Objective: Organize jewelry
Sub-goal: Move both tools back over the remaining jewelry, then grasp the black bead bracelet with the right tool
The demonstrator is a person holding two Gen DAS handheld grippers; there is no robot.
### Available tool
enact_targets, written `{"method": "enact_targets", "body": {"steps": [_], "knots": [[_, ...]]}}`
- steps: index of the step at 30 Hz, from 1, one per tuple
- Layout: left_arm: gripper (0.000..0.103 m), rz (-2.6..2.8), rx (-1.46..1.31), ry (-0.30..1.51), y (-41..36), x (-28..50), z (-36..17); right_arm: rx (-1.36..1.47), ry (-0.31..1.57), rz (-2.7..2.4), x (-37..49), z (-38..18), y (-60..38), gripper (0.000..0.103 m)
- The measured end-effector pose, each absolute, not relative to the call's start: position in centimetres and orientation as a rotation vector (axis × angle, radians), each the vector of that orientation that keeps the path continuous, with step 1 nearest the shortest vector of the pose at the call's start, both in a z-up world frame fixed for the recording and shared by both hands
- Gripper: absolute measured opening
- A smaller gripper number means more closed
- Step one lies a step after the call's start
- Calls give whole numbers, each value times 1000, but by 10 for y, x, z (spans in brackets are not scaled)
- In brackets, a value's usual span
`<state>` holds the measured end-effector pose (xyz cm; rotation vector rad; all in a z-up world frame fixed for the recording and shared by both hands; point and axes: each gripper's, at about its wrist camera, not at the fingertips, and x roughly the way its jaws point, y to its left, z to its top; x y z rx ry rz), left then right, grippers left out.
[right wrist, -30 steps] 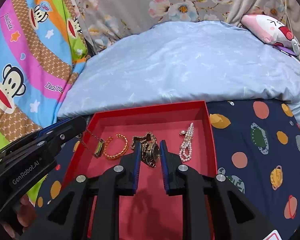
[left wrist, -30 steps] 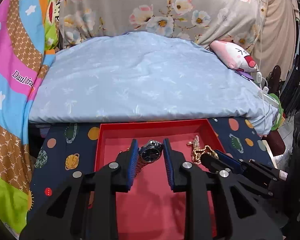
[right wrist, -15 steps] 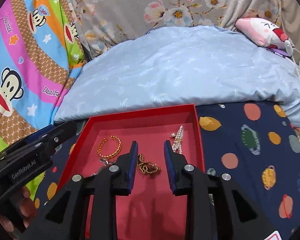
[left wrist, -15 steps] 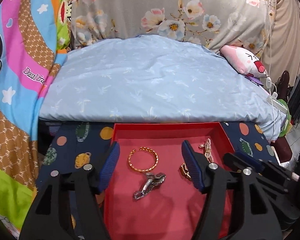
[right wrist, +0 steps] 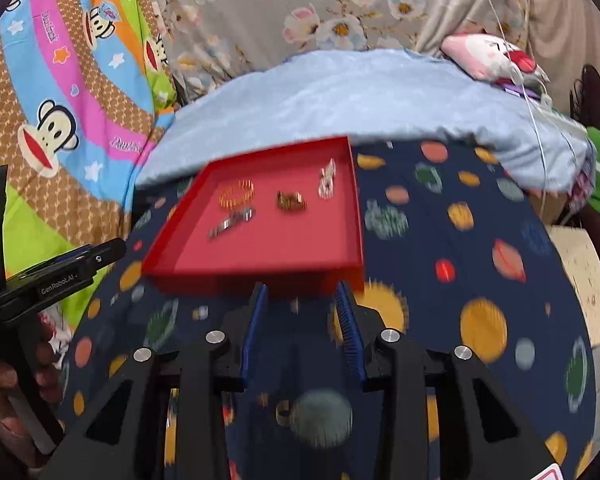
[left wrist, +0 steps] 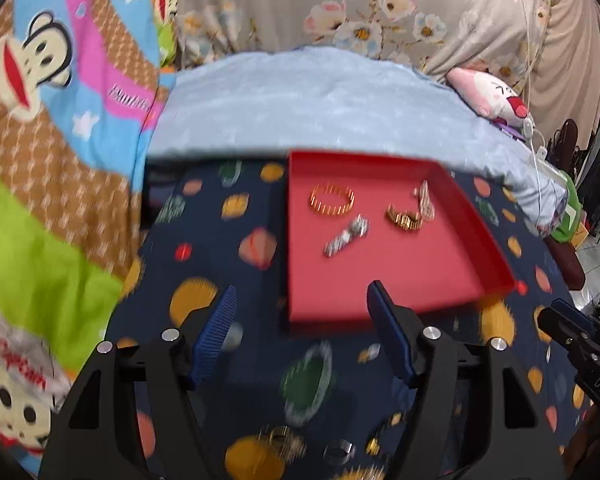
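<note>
A red tray (left wrist: 472, 236) (right wrist: 180, 236) lies on a navy planet-print cloth. In it are a gold bangle (left wrist: 332, 199) (right wrist: 237, 194), a silver watch (left wrist: 346, 236) (right wrist: 232, 222), a gold chain piece (left wrist: 404, 218) (right wrist: 291, 201) and a pearl piece (left wrist: 424, 198) (right wrist: 327, 178). My left gripper (left wrist: 302, 306) is open and empty, just short of the tray's near edge. My right gripper (right wrist: 302, 304) is open and empty at the tray's near wall. Small rings (left wrist: 338, 452) lie on the cloth below the left gripper. A ring (right wrist: 284, 412) shows under the right gripper.
A light blue quilt (left wrist: 320, 108) lies behind the tray, with a pink plush toy (left wrist: 488, 96) at the right. A colourful monkey-print blanket (left wrist: 60, 140) lies at the left. A cardboard box (right wrist: 580, 276) stands at the right edge of the cloth.
Both grippers opened, leaving the watch and the gold chain piece in the tray, and have pulled back toward me off the tray. Now the frames are motion-blurred.
</note>
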<state>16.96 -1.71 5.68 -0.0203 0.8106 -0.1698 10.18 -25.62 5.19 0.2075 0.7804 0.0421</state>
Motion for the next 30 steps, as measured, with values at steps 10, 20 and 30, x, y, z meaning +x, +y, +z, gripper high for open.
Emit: {"method": "enact_targets", "body": {"steps": [10,20,30], "knots": [[66,-114,-39,955,26,96,5,230,902,72,33,6,-230,35],[66,-122,-57,1012,30,73,-18,226,928,125,50,-10,-196,35],[65,-137,-61,1007,33,69,-19,220,949,124,84,-25,-181,35]]}}
